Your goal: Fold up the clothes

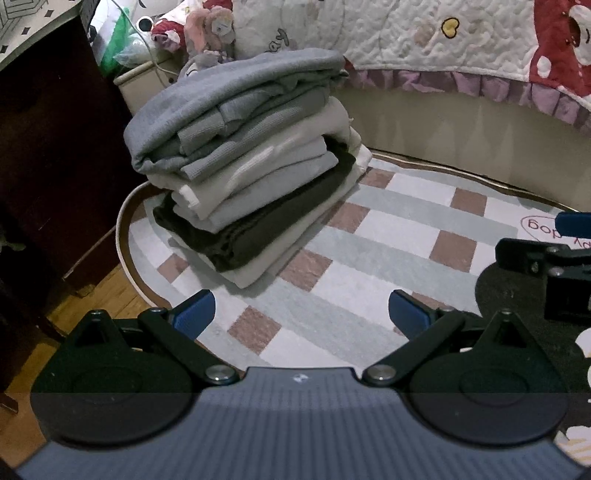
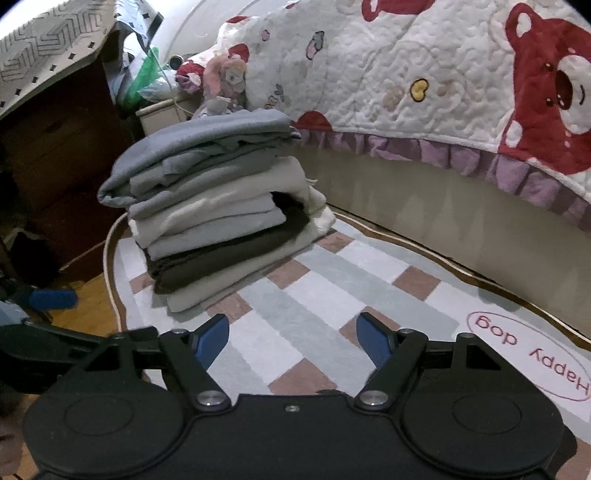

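A tall stack of folded clothes [image 1: 243,158] rests on a checked rug [image 1: 388,229], a grey-blue garment on top, then pale grey and cream layers, one dark brown piece and a beige one at the bottom. The same stack [image 2: 218,206] appears left of centre in the right wrist view. My left gripper [image 1: 301,314] hovers open over the rug in front of the stack, nothing between its blue pads. My right gripper [image 2: 291,341] is also open and empty, short of the stack. The right gripper's finger [image 1: 576,223] shows at the left view's right edge.
A bed with a white quilt printed with red bears [image 2: 461,81] and a purple frill runs behind the rug. Dark wooden furniture [image 1: 55,166] stands at left, beside a strip of wood floor [image 1: 96,306]. Plush toys [image 1: 210,26] and bags sit behind the stack.
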The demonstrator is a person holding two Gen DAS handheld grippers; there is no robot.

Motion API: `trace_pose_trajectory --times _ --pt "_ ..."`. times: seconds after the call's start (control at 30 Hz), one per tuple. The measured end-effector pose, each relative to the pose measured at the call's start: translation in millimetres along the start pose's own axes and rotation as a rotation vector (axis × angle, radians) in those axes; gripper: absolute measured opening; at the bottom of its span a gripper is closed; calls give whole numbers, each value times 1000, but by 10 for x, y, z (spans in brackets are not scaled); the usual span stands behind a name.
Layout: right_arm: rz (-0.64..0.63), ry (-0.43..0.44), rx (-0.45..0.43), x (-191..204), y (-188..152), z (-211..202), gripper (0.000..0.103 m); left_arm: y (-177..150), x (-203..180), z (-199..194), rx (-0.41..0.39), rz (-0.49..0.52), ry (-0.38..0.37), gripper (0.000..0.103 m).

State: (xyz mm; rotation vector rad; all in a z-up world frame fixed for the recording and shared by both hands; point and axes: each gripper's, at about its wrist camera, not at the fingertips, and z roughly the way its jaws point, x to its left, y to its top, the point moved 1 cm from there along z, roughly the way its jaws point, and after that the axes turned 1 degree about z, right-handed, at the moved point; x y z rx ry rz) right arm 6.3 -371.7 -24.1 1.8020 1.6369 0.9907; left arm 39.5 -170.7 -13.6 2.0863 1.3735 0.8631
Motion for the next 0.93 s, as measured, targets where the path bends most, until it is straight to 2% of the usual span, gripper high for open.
trace_pose_trajectory --times 0.23,0.3,0.77,0.87,0.93 --pt "15 -12 16 -50 -12 26 80 -6 18 41 22 -24 -23 102" --pt "15 -14 19 -50 -16 32 80 -8 23 53 35 -23 -50 102" --pt "22 -11 32 -91 -34 31 80 9 -9 116 63 -16 5 102" --pt "25 -11 47 -109 -53 45 81 16 -36 141 75 -18 -15 102" --pt "10 -40 55 -95 -63 64 81 10 -69 164 85 2 -29 102"
